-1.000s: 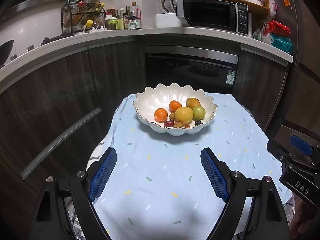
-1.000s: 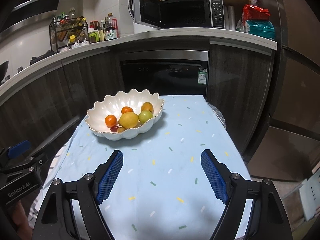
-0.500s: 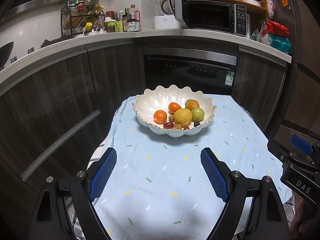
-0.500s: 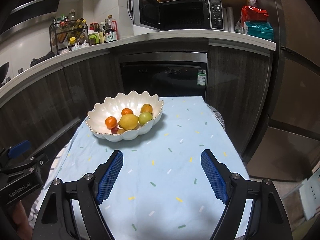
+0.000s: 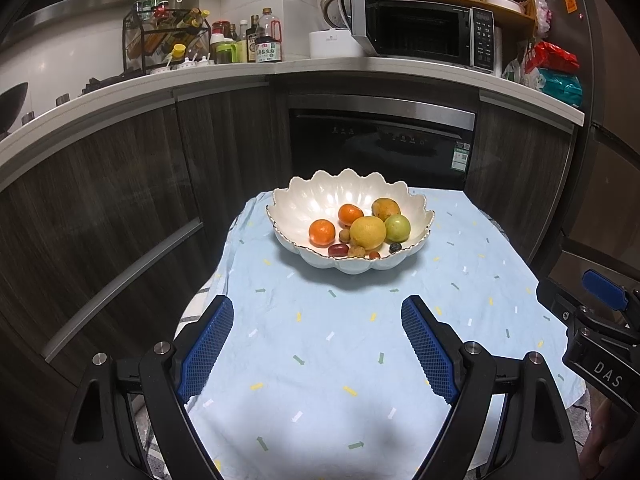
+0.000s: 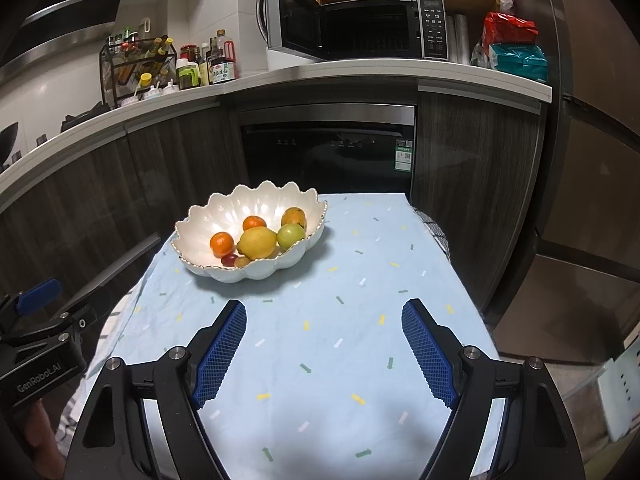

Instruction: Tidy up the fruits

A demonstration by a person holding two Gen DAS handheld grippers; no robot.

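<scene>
The left gripper (image 5: pixel 317 344) hangs wide open above the surface (image 5: pixel 360 360); the fruit bowl (image 5: pixel 320 196) sits near its far edge.

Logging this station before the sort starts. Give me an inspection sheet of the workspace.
Surface: table under a light blue tablecloth with small coloured dashes; slightly wrinkled.
Job's things: white scalloped bowl holds two oranges, a large yellow fruit, a green fruit, a mango-like fruit and several small dark and brown fruits.
Clutter: nothing seen on the cloth outside the bowl.
Grippers: left gripper and right gripper both open, empty, short of the bowl.
Cables: nothing seen.
Surroundings: counter with bottles and rack, microwave with its door open, built-in appliance behind the table.
</scene>
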